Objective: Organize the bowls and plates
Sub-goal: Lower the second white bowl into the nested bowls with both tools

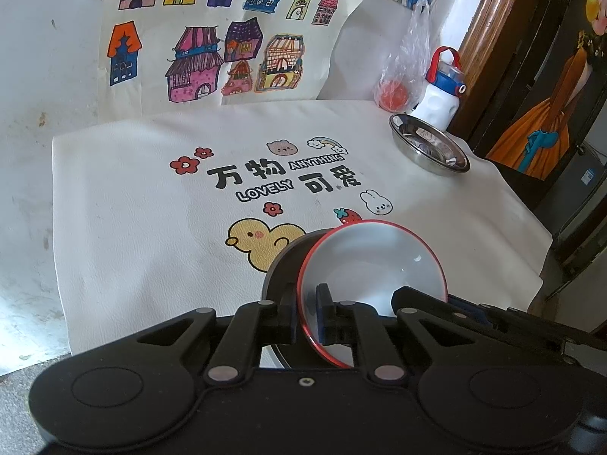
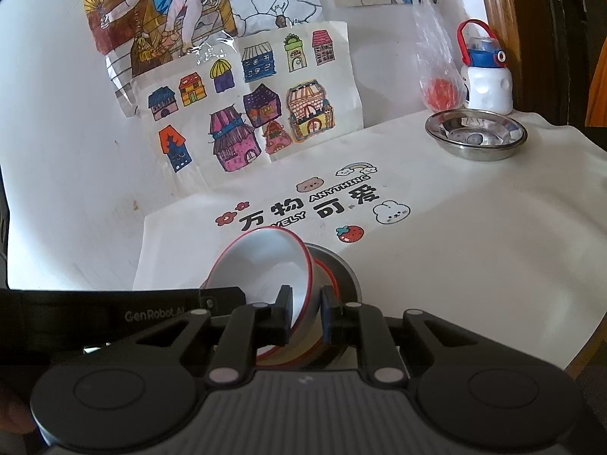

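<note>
A white bowl with a red rim [image 1: 373, 261] stands tilted on its edge near the front of the cloth-covered table [image 1: 132, 208]. It leans against a dark round dish [image 1: 282, 265] just behind it. My left gripper [image 1: 308, 311] is shut on the bowl's rim, one pad inside and one outside. In the right wrist view the same white bowl [image 2: 261, 261] opens toward the left, and my right gripper [image 2: 306, 311] is shut on its wall. The dark dish [image 2: 343, 267] shows behind it. A steel bowl [image 1: 428, 148] [image 2: 476, 132] sits empty at the far right.
A white bottle with a blue lid [image 1: 440, 102] [image 2: 487, 91] and a plastic bag holding something red [image 1: 402, 76] [image 2: 436, 76] stand behind the steel bowl. Children's drawings [image 1: 212, 45] cover the wall. The table edge drops off at the right, beside dark furniture [image 1: 550, 94].
</note>
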Demonstrator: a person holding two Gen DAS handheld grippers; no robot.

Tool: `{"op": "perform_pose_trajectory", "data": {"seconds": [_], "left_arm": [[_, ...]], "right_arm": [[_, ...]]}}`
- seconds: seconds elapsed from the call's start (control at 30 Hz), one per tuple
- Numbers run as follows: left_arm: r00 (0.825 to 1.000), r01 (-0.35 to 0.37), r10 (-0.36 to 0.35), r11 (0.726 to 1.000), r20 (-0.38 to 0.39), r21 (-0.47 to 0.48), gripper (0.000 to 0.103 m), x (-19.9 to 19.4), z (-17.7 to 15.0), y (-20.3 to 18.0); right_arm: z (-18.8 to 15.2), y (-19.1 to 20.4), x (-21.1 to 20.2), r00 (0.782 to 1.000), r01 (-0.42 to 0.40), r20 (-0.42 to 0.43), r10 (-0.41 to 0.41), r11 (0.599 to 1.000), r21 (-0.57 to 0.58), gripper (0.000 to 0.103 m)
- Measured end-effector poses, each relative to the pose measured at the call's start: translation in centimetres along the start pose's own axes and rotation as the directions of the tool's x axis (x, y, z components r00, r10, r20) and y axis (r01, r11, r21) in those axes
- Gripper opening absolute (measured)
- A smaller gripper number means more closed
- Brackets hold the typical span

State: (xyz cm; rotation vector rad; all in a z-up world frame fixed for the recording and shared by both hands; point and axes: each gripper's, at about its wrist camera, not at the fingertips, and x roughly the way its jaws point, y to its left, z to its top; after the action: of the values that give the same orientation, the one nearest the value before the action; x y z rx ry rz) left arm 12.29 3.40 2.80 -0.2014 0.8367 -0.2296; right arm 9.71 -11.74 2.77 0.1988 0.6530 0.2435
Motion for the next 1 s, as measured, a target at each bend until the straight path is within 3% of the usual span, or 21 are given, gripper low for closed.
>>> {"op": "perform_pose_trajectory", "data": {"seconds": [0.27, 0.37, 0.67, 1.0], "left_arm": [[1.000, 0.000, 0.000, 1.000, -0.001, -0.001, 0.011, 0.00, 0.06, 0.06], [1.000, -0.002, 0.002, 1.000, -0.010, -0.003, 0.011, 0.26, -0.21, -0.01], [1.000, 0.003, -0.003, 1.000, -0.014, -0.008, 0.010, 0.27, -0.19, 0.03], [1.000, 0.004, -0.004, 1.000, -0.011, -0.024, 0.014, -0.05, -0.12, 0.24]], "right_arm": [[-0.10, 0.47, -0.30, 0.999, 0.028, 0.016, -0.027, 0.999, -0.042, 0.019], [-0.13, 0.66, -0.41, 0.998, 0.067, 0.024, -0.066, 0.996, -0.066, 0.026], [-0.33, 0.21, -0.61, 0.997, 0.068, 0.032, -0.066, 0.996, -0.062, 0.026], [-0.39, -0.19, -0.38, 0.997, 0.065, 0.042, -0.062, 0.996, -0.060, 0.017]]}}
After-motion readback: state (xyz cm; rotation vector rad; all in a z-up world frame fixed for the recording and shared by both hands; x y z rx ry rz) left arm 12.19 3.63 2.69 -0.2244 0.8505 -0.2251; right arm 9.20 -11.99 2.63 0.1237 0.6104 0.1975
